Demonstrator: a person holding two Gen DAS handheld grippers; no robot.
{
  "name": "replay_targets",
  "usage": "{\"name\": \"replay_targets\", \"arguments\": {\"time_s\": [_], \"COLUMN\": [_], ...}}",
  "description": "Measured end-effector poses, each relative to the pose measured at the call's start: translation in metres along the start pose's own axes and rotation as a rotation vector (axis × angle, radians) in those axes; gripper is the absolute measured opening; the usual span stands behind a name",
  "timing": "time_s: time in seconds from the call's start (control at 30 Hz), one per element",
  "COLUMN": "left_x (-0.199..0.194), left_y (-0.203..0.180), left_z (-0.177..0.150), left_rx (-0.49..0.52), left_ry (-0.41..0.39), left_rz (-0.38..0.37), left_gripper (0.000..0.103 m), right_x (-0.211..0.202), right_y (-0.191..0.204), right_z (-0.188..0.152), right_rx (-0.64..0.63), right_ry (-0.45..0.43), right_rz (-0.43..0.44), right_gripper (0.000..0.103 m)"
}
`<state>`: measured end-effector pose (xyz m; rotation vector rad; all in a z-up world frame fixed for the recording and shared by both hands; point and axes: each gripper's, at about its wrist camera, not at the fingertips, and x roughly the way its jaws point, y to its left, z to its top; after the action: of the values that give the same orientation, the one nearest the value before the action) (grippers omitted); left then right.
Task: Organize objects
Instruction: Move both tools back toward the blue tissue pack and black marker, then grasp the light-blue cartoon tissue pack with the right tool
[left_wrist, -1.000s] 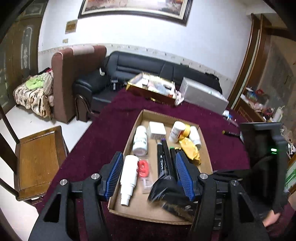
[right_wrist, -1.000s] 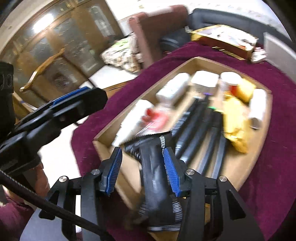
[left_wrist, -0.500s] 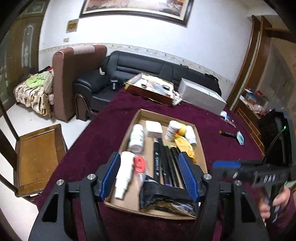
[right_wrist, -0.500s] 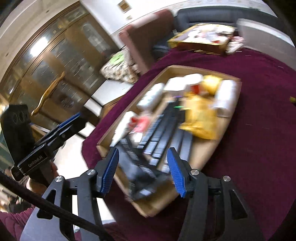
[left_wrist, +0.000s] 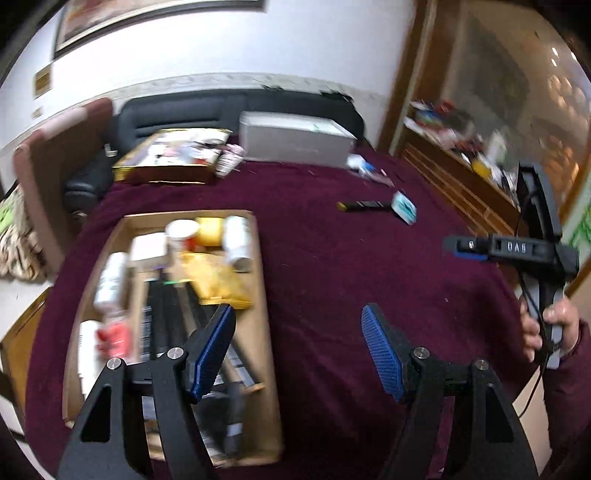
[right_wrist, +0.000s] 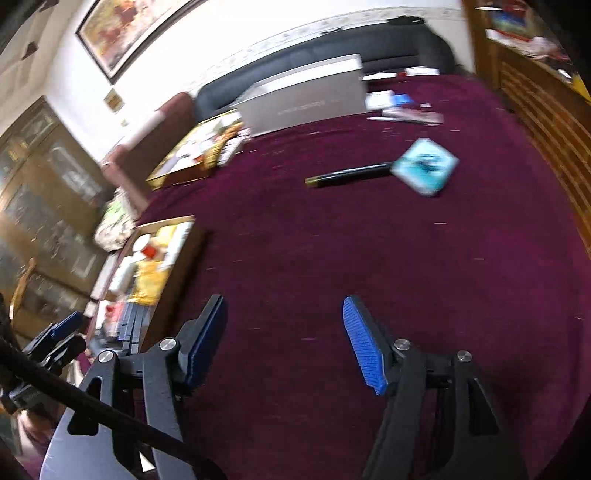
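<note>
Cardboard tray (left_wrist: 264, 302) at left, already filled. Left claw (left_wrist: 297, 347) spread wide, empty, beside tray. Right claw (right_wrist: 282, 339) spread wide, empty, nearer. Black pen (right_wrist: 349, 174) ahead on cloth, lying crosswise, touching blue packet (right_wrist: 424, 166).

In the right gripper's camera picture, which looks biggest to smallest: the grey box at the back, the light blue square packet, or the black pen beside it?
Largest to smallest, as they appear:
1. grey box, though farthest away
2. light blue packet
3. black pen, longer than the packet but very thin, so less area
</note>
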<state>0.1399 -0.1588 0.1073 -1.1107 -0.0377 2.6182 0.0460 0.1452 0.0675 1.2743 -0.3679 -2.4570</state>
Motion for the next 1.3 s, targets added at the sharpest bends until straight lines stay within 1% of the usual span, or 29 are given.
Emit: {"name": "replay_targets", "arguments": {"time_s": [0.2,0.3,0.4,0.47,0.63,0.8,0.93,1.03,1.1,1.13,1.17,1.2,1.27,1.3], "left_x": [0.031,0.043,0.056,0.063,0.075,0.083,0.089,0.091,0.093,0.094,0.095,0.097,0.099,0.101], "left_y": [-0.042,-0.057,-0.065,-0.070,-0.073,-0.071,-0.067,-0.063,-0.059,-0.058,-0.055,-0.053,-0.050,-0.048], "left_z": [0.010,0.007,0.003,0.002,0.000,-0.001,0.000,0.001,0.003,0.004,0.005,0.006,0.007,0.008], "left_rx": [0.066,0.095,0.126,0.144,0.160,0.140,0.129,0.124,0.121,0.119,0.114,0.109,0.099,0.092], "left_ry": [0.055,0.069,0.088,0.101,0.117,0.126,0.136,0.140,0.141,0.143,0.144,0.146,0.149,0.148], "left_rz": [-0.026,-0.014,0.006,0.015,0.022,0.008,-0.004,-0.008,-0.009,-0.009,-0.009,-0.008,-0.005,0.000], "left_gripper": [0.065,0.065,0.065,0.065,0.065,0.065,0.065,0.065,0.065,0.065,0.065,0.065,0.065,0.065], "right_x": [0.001,0.005,0.008,0.014,0.024,0.040,0.063,0.085,0.097,0.104,0.105,0.107,0.115,0.120], "right_y": [-0.035,-0.054,-0.068,-0.075,-0.094,-0.118,-0.136,-0.145,-0.149,-0.151,-0.149,-0.146,-0.141,-0.138], "right_z": [0.010,0.014,0.016,0.016,0.022,0.051,0.086,0.109,0.117,0.121,0.125,0.130,0.137,0.141], "right_rx": [0.063,0.106,0.146,0.173,0.234,0.383,0.471,0.502,0.531,0.550,0.554,0.550,0.531,0.519], "right_ry": [-0.027,-0.032,-0.031,-0.030,-0.040,-0.071,-0.072,-0.042,-0.028,-0.016,-0.032,-0.041,-0.029,-0.015], "right_rz": [-0.044,-0.056,-0.066,-0.071,-0.092,-0.103,-0.165,-0.219,-0.231,-0.239,-0.263,-0.284,-0.305,-0.334], "right_gripper": [0.065,0.065,0.066,0.068,0.068,0.069,0.071,0.071,0.071,0.073,0.076,0.076,0.076,0.076]}}
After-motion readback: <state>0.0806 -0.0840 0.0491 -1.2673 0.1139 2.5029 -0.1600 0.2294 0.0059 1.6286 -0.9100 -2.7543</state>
